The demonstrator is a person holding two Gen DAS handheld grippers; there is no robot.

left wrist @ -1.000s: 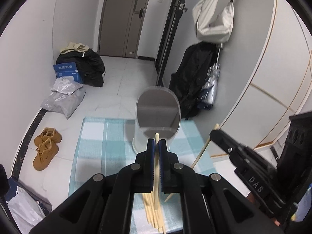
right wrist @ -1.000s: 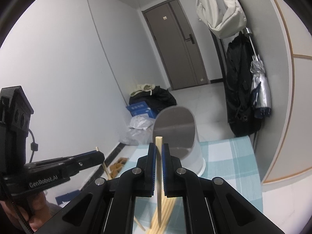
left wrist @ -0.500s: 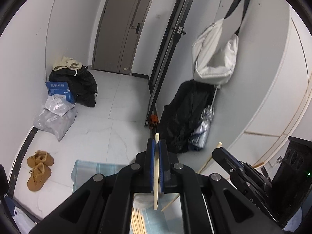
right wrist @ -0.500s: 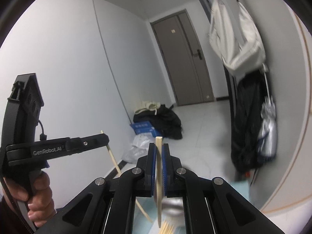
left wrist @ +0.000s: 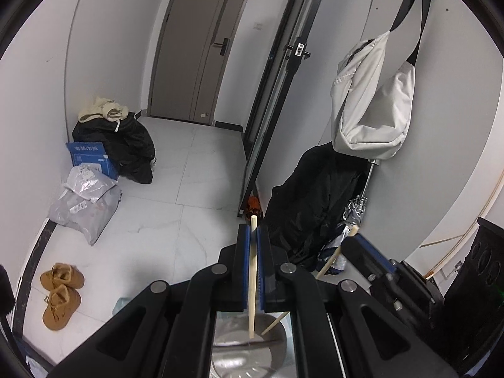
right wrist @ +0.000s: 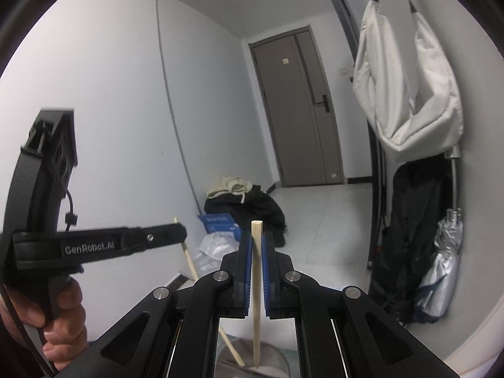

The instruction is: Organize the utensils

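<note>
Carefully lower both pinched chopsticks, left gripper (left wrist: 254, 242) and right gripper (right wrist: 256, 249) each clamping one, straight into the metal holder (left wrist: 245, 356) below.

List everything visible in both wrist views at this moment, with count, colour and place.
chopsticks: two, pale wood, one per gripper
cup: one, metal, below the tips
door: one, grey-brown, far end
bag: one, white, hung on right wall
coat: one, black, below bag
umbrella: one, silver, beside coat
box: one, blue, left floor
shoes: pair, tan, left floor
left gripper: black, shut on chopstick
right gripper: black, shut on chopstick
hand: one, holding left gripper
</note>
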